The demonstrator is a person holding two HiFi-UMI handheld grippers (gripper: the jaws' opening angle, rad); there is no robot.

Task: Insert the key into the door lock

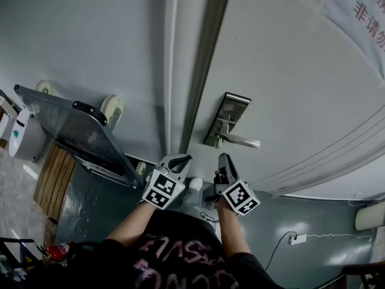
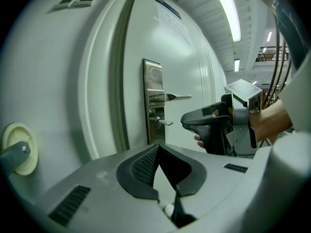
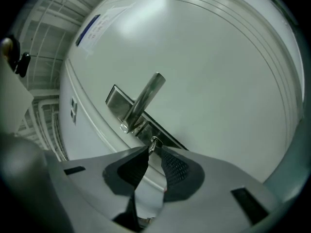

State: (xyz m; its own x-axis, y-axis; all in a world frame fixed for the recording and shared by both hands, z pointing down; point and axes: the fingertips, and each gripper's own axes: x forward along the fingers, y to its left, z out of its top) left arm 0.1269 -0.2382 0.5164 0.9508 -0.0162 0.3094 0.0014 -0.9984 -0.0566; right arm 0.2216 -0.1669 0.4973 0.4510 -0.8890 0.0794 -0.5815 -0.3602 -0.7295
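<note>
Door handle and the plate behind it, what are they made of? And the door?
Door handle: looks like metal, brushed silver, with a bright streak along it. Lock plate: metal too, shinier, mirroring its surroundings. Door: smooth, pale grey, painted; whether metal or wood underneath, I cannot tell.

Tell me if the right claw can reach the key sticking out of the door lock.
Probably yes. The key sits just ahead of the right claw, whose jaws are slightly apart, below the lever handle, with nothing in between.
</note>
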